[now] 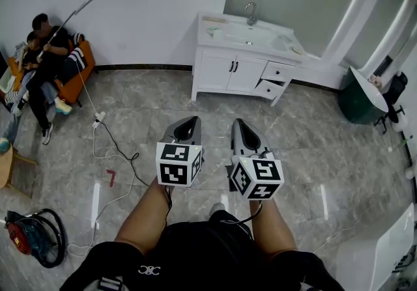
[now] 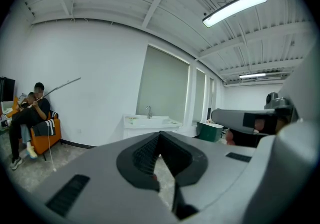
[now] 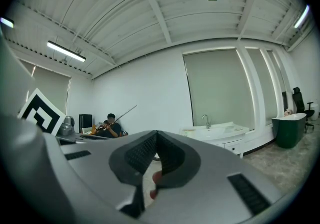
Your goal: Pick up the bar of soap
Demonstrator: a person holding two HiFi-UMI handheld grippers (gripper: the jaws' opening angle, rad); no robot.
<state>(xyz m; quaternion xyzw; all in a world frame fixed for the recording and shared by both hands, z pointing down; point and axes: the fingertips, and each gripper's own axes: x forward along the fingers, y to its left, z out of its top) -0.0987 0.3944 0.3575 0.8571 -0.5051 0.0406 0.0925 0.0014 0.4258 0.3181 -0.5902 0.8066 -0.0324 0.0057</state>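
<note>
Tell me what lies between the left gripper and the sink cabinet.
Head view: only bare floor tiles lie between the left gripper and the sink cabinet.

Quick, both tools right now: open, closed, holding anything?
Left tool: closed, holding nothing.
Right tool: closed, holding nothing.

White walls (image 1: 156, 16), grey tiled floor (image 1: 313, 146), white sink cabinet (image 1: 244, 65), orange sofa (image 1: 75, 86), strip lights (image 2: 235, 6)

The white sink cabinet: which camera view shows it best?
The head view: the sink cabinet appears whole from above, with basin, faucet, doors and drawers. Both gripper views show the cabinet small and far, its base hidden.
</note>
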